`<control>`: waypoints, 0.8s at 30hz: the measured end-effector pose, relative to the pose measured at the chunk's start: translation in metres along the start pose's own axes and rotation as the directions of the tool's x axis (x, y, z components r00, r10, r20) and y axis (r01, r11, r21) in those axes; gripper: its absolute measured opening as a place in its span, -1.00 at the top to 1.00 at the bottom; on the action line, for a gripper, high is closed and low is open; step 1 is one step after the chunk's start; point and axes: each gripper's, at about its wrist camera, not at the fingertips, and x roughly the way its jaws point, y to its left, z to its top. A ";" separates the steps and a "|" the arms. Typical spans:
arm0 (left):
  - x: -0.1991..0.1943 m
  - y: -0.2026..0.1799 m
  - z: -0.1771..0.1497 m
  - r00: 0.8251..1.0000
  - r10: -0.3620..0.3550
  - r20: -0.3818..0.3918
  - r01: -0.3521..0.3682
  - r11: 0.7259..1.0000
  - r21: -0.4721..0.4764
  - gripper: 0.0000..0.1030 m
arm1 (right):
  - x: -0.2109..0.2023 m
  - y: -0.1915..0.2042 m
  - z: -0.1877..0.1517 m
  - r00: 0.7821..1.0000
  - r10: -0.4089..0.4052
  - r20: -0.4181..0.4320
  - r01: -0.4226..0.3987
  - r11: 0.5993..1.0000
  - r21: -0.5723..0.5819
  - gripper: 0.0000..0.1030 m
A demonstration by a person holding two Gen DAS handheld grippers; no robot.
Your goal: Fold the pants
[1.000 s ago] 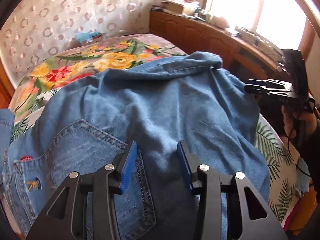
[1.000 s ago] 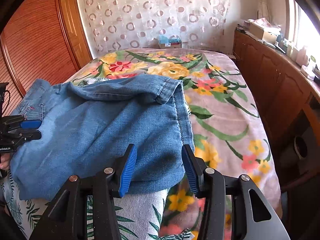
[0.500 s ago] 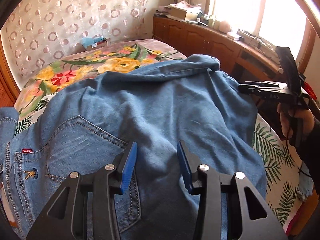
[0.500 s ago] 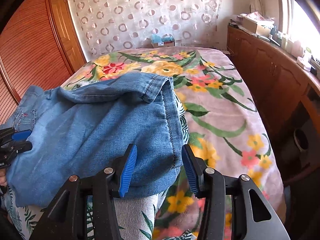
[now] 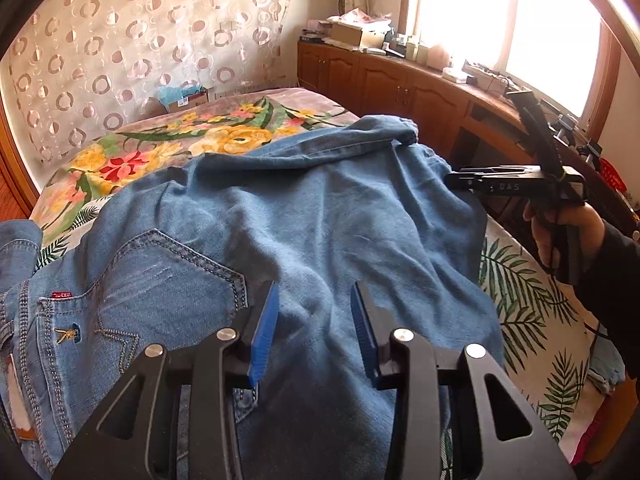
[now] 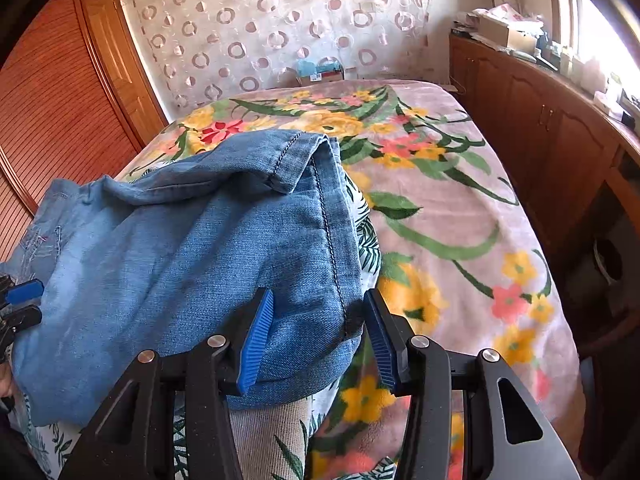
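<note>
Jeans (image 5: 304, 232) edged nearer, left tool (image 5: 314, 332) closing over denim, right tool (image 6: 318, 336) agape, gripping nothing, "DAS" lettering.

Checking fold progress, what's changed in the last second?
The left gripper has slid toward the jeans' back pocket, jaws closing over denim. The right gripper has crept up to the hemmed corner, open. The jeans still lie folded on the bed.

Folded jeans (image 6: 192, 256) on floral bedspread (image 6: 460, 216), hem corner between spread right gripper (image 6: 318, 340) jaws.
</note>
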 end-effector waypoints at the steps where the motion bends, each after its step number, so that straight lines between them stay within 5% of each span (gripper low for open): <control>1: -0.001 0.000 0.000 1.000 0.001 -0.001 -0.001 1.000 -0.001 0.41 | 0.000 0.001 0.000 1.000 -0.002 -0.001 0.002 1.000 0.000 0.05; 7: -0.009 -0.002 -0.003 0.999 -0.028 0.018 0.028 1.000 0.004 0.95 | -0.001 0.005 0.000 1.000 -0.011 -0.009 0.011 1.000 0.002 0.05; 17: -0.029 -0.013 -0.003 0.999 -0.031 0.041 0.029 0.999 0.043 1.00 | 0.000 0.005 0.001 1.000 -0.009 -0.014 0.009 1.000 0.007 0.05; 21: -0.034 -0.004 -0.003 0.998 -0.048 0.039 0.048 0.999 0.005 1.00 | -0.003 0.011 0.001 1.000 -0.008 -0.009 0.008 1.000 -0.016 0.57; 24: -0.036 0.005 -0.005 0.999 -0.032 0.040 0.033 0.999 -0.019 0.99 | -0.008 0.023 0.001 0.999 -0.044 0.004 0.045 0.997 -0.070 0.67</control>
